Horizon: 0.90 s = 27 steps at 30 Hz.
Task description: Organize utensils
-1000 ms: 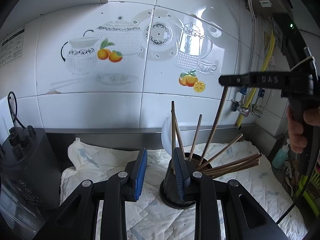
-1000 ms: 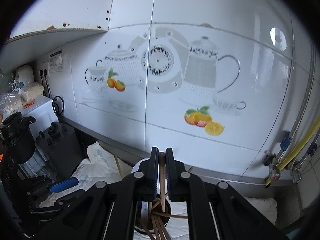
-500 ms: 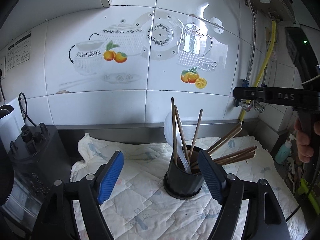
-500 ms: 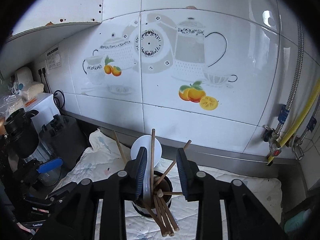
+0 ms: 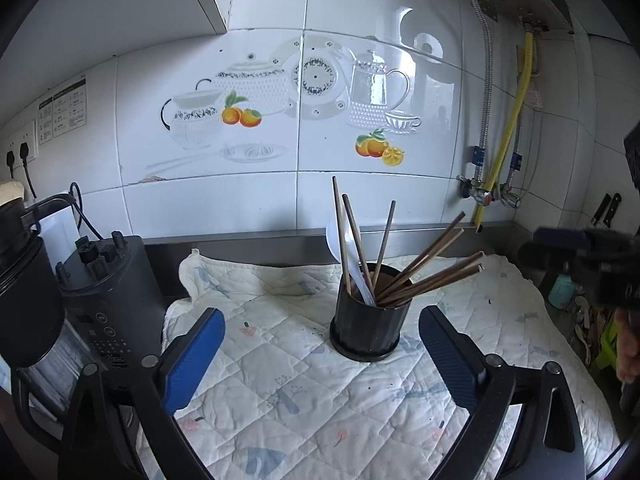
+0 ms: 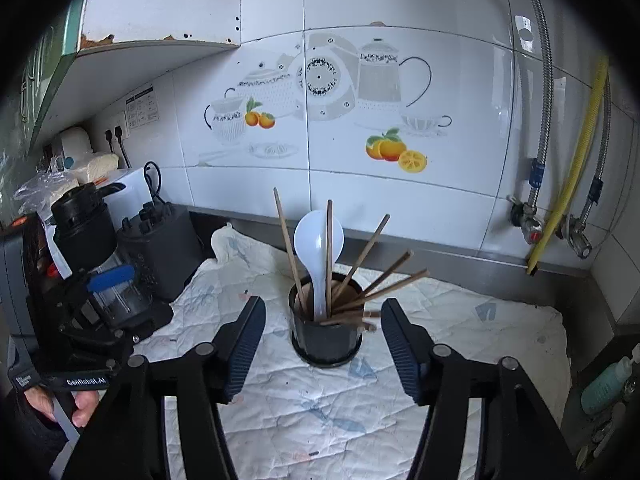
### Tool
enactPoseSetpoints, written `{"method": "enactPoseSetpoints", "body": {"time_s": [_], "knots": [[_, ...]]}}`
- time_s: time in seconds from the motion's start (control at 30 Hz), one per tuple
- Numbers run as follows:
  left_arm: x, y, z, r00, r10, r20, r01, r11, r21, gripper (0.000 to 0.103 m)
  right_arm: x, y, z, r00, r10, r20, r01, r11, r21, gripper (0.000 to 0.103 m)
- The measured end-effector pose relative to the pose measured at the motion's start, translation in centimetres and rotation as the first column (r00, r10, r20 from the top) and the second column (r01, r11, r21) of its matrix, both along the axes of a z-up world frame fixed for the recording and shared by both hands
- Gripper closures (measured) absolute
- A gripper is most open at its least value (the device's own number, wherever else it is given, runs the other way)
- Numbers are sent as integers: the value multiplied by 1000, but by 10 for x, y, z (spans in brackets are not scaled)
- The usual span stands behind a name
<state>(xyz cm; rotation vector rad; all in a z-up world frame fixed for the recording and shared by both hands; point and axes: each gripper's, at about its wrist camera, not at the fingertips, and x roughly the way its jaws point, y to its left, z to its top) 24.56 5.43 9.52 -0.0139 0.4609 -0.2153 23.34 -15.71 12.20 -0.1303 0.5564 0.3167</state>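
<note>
Kitchen corner: white tiled wall (image 5: 360,20) printed with teapots, cups, a plate and oranges, a steel upstand along its foot. Table covered by a white quilted cloth (image 5: 304,392) with faint blue and pink motifs, rumpled at its far left corner. On the cloth, a black ribbed holder (image 5: 370,326) standing upright near the middle, packed with brown chopsticks (image 5: 436,270), some upright and some fanned out to the right, plus a white spoon (image 6: 319,240) bowl-up among them. Left of the cloth, a dark blender base (image 5: 108,292) with a button panel, and a black jug (image 6: 82,216) beside it; behind these, wall sockets with black plugs and a small instruction sticker, print too small to read. At right, a yellow hose (image 5: 506,132) and braided steel hoses running down to valves; a teal bottle (image 6: 608,382) at the far right edge. Left gripper (image 5: 320,364) with jaws spread wide, blue pads either side of the holder and clear of it, nothing held. Right gripper (image 6: 324,352) likewise spread, empty, flanking the holder without touching. Readable on the left gripper's body in the right view: "GenRobot.AI".
</note>
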Motion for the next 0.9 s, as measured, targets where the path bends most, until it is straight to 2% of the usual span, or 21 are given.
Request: {"method": "enactPoseSetpoints", "body": {"time_s": [0.07,0.27,0.47,0.57,0.7,0.9], "knots": [[-11,-1,-2,1000,4,1,-4,1000,5,0,-11,-1,-11,1000,-8,-12,8,1000,9,26],[-38,0,-9,1000,5,-6,-5,1000,1,0,-40,-9,-36,998,-49,-46,52,997,50,22],[-54,7,-14,999,24,-27,-24,999,-21,0,-59,-15,-52,989,-140,-40,141,989,32,19],[-62,6,-16,999,35,-29,-35,999,-14,0,-70,-17,-55,984,-179,-24,180,983,36,16],[-75,2,-14,999,44,-15,-44,999,-6,0,-82,-15,-59,977,-215,13,215,977,-9,14],[-95,0,-12,998,66,4,-65,997,-43,0,-102,-15,-59,962,-261,79,264,964,-26,11]]}}
